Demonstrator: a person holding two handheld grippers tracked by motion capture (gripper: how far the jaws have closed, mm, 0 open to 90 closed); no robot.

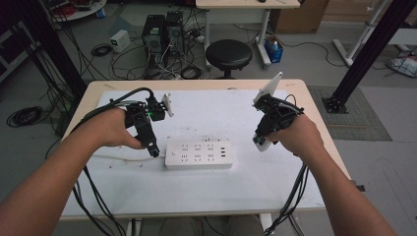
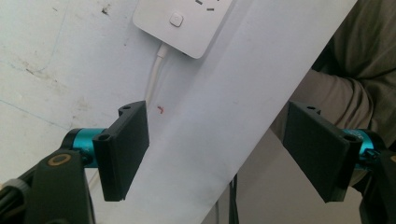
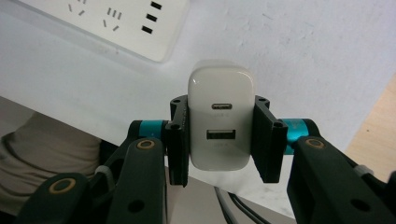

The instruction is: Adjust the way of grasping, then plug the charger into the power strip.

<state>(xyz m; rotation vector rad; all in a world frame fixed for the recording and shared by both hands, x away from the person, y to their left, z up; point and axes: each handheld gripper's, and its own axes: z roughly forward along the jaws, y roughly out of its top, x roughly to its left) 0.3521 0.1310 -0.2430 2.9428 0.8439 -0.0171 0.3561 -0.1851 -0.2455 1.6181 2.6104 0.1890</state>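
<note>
Forearms: two bare forearms are seen entering from the near edge of the high view, one hand on each gripper.
Right gripper (image 3: 222,140): held above the right part of the desk; its jaws are closed on the sides of a white charger (image 3: 221,122), whose two ports are turned toward the gripper's camera.
White charger in the high view (image 1: 262,142): seen below the right hand, raised off the sheet, to the right of the power strip and apart from it.
Left gripper (image 2: 217,149): held at the left end of the power strip; its jaws are spread wide, with nothing between them.
Power strip (image 1: 198,154): laid flat near the middle of the desk, sockets facing up; its white cable (image 2: 154,74) is seen leaving its left end.
Desk (image 1: 314,113): covered by a white sheet (image 1: 206,187), marked and smudged in places.
</note>
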